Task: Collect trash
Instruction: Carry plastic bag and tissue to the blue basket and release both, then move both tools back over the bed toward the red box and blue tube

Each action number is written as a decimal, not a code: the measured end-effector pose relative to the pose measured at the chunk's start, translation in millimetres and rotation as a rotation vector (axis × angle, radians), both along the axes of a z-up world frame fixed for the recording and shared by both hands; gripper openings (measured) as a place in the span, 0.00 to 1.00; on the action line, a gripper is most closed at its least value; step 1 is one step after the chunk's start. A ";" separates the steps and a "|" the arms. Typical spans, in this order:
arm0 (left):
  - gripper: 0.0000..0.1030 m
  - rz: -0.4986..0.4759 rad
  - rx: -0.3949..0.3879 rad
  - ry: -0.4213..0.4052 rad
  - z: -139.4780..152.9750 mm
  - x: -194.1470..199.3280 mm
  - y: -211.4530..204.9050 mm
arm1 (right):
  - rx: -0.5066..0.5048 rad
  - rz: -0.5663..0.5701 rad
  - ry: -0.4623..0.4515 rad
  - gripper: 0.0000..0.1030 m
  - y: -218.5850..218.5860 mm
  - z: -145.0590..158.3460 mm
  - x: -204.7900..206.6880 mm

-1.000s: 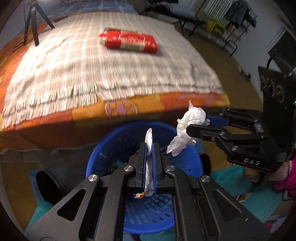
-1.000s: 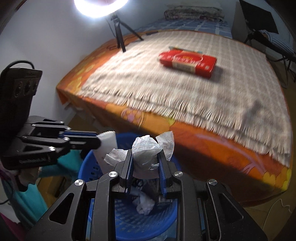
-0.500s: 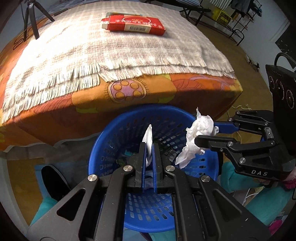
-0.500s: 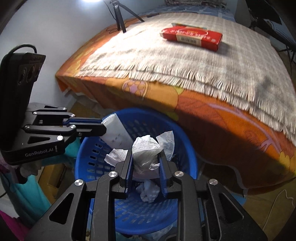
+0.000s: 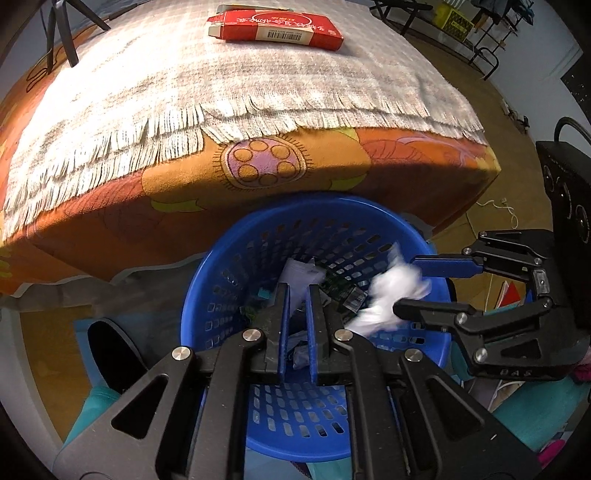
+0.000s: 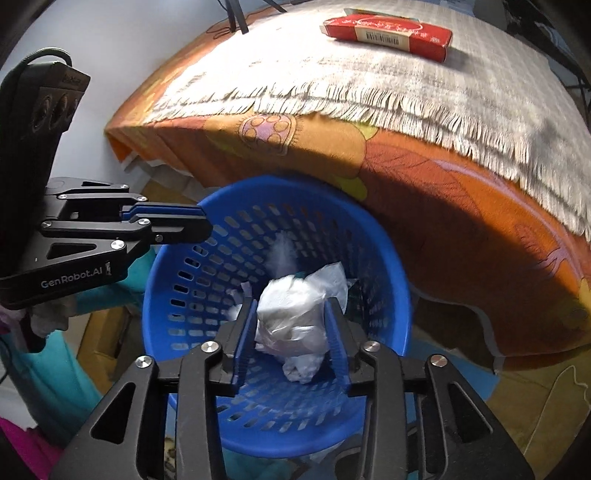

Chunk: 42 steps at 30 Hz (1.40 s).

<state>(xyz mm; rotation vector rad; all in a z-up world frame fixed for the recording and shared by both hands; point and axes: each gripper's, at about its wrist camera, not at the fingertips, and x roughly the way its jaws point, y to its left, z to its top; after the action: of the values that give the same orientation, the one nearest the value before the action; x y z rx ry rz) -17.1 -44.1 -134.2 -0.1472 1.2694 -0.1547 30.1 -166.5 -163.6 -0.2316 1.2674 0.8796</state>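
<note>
A blue perforated trash basket (image 5: 295, 229) (image 6: 384, 258) stands on the floor at the foot of the bed. My left gripper (image 5: 297, 291) hangs over it, jaws a little apart and empty; a white paper piece (image 5: 299, 273) lies below in the basket. My right gripper (image 6: 291, 310) is over the basket with jaws spread; a crumpled white tissue (image 6: 295, 314) (image 5: 391, 295) sits blurred between them, loose. A red carton (image 5: 277, 29) (image 6: 391, 33) lies on the bed blanket.
The bed with an orange sheet (image 5: 258, 173) and grey fringed blanket (image 5: 184, 85) is right behind the basket. A tripod (image 5: 62, 33) stands on the far left. Teal cloth (image 6: 66, 369) lies around the basket. Chairs (image 5: 480, 44) stand far right.
Both grippers moved down over the basket and opened. The paper piece has left the left gripper and lies in the basket; the tissue is slipping from the right gripper.
</note>
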 end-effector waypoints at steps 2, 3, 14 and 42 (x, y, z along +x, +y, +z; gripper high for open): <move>0.32 0.004 -0.002 0.002 -1.1 0.2 -0.1 | -0.004 0.003 -0.012 0.50 0.0 0.2 -1.3; 0.48 0.006 -0.005 -0.003 -1.2 0.8 -0.6 | -0.004 0.005 -0.018 0.52 -0.7 0.4 -2.2; 0.51 0.038 -0.016 -0.038 7.9 6.5 7.9 | -0.009 -0.032 -0.055 0.53 -8.9 8.7 5.6; 0.51 0.173 -0.037 -0.217 69.9 74.1 49.4 | 0.070 -0.188 -0.258 0.53 -17.7 85.7 80.3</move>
<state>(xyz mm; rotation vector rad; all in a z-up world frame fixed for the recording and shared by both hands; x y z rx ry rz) 57.0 5.3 -64.3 -0.2645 1.0325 -0.0440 110.4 -184.2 -77.8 -0.1612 0.9995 0.7064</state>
